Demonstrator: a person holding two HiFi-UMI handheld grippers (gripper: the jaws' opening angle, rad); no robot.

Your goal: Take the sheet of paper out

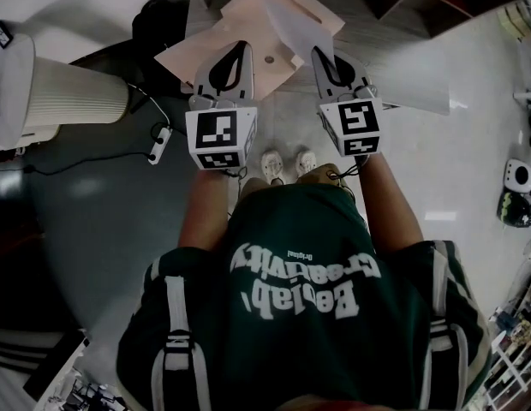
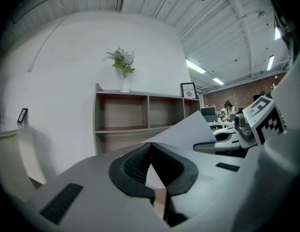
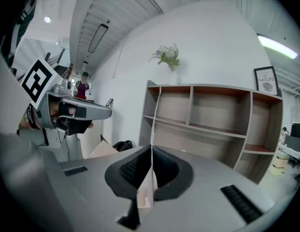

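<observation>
Where you stand facing the open wooden shelf unit, the entries run thus. Left claw: closed tight on an edge of the pale tan paper envelope, held out in front of you. Right claw: closed tight on the white sheet of paper, which runs edge-on between its pads and overlaps the envelope's right side. Whether the sheet is fully clear of the envelope cannot be told.
</observation>
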